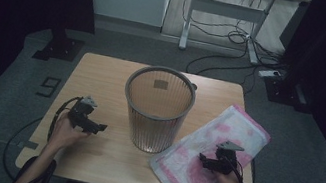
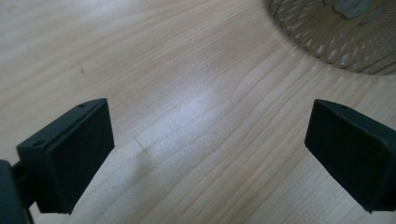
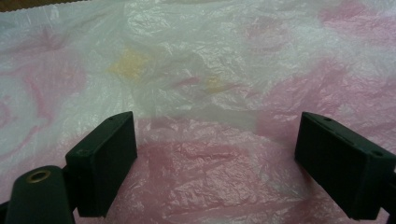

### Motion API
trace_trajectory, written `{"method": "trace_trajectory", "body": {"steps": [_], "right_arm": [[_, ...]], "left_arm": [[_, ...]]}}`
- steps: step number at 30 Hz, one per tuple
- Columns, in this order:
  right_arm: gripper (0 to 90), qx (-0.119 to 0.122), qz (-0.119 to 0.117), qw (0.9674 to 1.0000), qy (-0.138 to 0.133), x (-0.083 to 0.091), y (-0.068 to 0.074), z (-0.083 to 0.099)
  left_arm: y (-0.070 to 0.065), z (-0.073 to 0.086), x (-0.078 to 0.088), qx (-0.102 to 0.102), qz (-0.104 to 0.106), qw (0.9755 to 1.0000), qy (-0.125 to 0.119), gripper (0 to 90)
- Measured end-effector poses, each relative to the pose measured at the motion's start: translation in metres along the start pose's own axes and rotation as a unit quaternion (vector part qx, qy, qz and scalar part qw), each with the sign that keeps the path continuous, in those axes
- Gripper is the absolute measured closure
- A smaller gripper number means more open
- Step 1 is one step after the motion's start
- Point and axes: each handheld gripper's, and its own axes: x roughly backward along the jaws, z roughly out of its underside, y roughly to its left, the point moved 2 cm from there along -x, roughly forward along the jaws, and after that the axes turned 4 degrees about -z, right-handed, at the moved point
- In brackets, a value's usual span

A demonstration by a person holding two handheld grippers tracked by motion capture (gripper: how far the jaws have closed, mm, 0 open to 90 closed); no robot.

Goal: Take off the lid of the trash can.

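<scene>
High view: right gripper (image 1: 212,162) hovers over the bag (image 1: 224,133), near right on the worktop (image 1: 103,76); bin (image 1: 158,108) stands mid-worktop.
Left gripper view: left gripper (image 2: 208,154) jaws released over bare wood, bin base far right.
Right gripper view: jaws spread above the bag; pinch one crinkled layer, lift clear of the bin.

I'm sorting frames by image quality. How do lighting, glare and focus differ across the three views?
High view: dim overall, dark surroundings, the bin and pink-and-white plastic bag readable but soft. Left gripper view: bright, a pale glare patch on the wooden table, grain sharp, the near jaws slightly soft. Right gripper view: evenly lit, the bag's crinkles clear in mid-frame, hazier toward the top.
</scene>
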Motion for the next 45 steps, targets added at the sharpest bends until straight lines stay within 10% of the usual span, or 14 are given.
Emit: {"method": "trace_trajectory", "body": {"steps": [45], "right_arm": [[12.0,0.000,0.000,1.0000,0.001,0.000,0.000,0.000]], "left_arm": [[0.011,-0.161,0.092,-0.051,0.016,0.9978,-0.038,5.4]]}}
